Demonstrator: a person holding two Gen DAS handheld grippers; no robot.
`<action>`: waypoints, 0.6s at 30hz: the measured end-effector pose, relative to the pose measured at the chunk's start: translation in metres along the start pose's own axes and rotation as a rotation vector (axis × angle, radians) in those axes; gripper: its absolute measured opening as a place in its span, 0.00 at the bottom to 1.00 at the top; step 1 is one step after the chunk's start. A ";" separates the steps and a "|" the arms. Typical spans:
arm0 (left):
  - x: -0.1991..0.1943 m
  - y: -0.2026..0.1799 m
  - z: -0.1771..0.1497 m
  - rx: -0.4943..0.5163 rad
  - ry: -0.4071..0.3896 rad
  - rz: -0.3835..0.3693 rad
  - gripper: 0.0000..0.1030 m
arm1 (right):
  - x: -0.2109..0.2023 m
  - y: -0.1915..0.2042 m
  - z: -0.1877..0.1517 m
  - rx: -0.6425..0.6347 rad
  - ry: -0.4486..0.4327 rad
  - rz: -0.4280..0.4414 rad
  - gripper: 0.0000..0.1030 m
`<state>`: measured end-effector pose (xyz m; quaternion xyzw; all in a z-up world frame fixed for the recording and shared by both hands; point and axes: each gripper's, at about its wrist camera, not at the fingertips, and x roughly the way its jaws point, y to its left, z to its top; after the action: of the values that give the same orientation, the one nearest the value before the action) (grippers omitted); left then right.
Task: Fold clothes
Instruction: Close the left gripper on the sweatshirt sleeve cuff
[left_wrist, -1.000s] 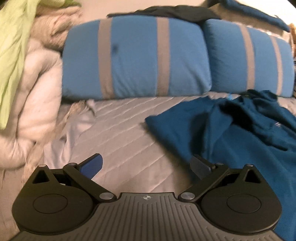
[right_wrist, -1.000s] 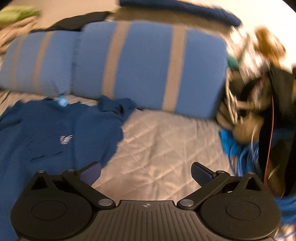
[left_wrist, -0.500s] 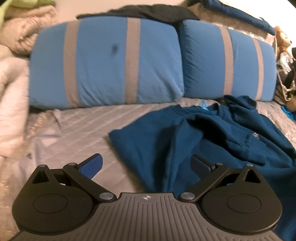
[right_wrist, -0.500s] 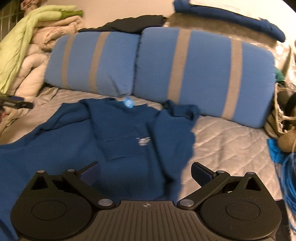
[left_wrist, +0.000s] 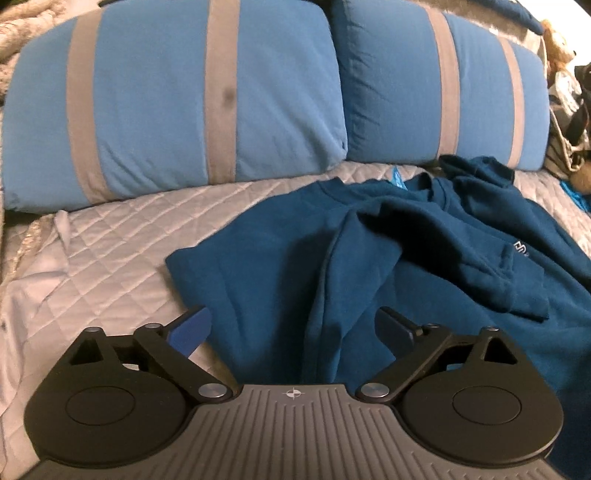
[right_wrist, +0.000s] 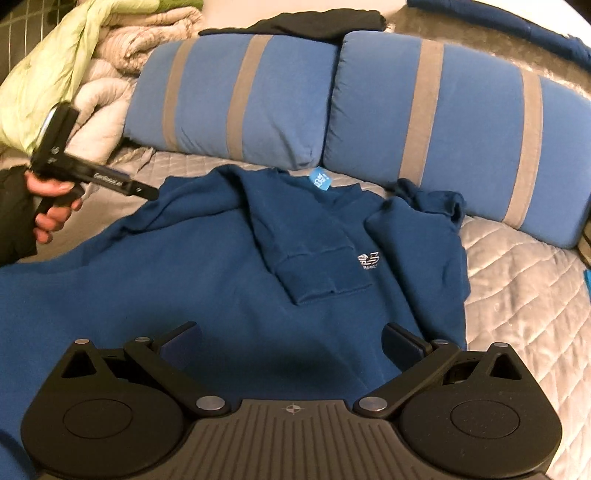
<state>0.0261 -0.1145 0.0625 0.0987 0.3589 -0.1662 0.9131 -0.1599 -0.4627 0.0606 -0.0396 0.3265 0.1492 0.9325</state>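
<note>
Right wrist view, grey quilted bed (right_wrist: 524, 280), blue striped pillows (right_wrist: 436, 122), heaped blankets (right_wrist: 122, 48)

We see a bed covered by a grey quilted bedspread (right_wrist: 524, 295). A dark blue sweatshirt (right_wrist: 207, 266) lies crumpled on it, one sleeve folded across the chest by a small white logo. Two blue pillows with grey stripes (left_wrist: 177, 103) rest along the far edge, side by side and touching. A heap of pale blankets (right_wrist: 107, 74) sits at the left.

Grey quilted bed cover (left_wrist: 122, 236), two blue grey-striped pillows (right_wrist: 236, 99), warm light
</note>
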 end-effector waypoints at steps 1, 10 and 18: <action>0.005 -0.001 0.001 0.004 0.011 -0.002 0.86 | 0.001 0.001 0.000 -0.008 0.001 0.000 1.00; 0.018 -0.009 0.002 0.029 0.082 -0.050 0.09 | 0.005 0.003 -0.002 -0.003 0.025 -0.007 1.00; -0.029 0.006 0.004 0.054 0.004 0.001 0.07 | 0.006 0.001 -0.002 -0.005 0.036 -0.010 1.00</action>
<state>0.0109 -0.1037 0.0852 0.1238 0.3559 -0.1750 0.9096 -0.1570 -0.4605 0.0555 -0.0461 0.3426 0.1446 0.9271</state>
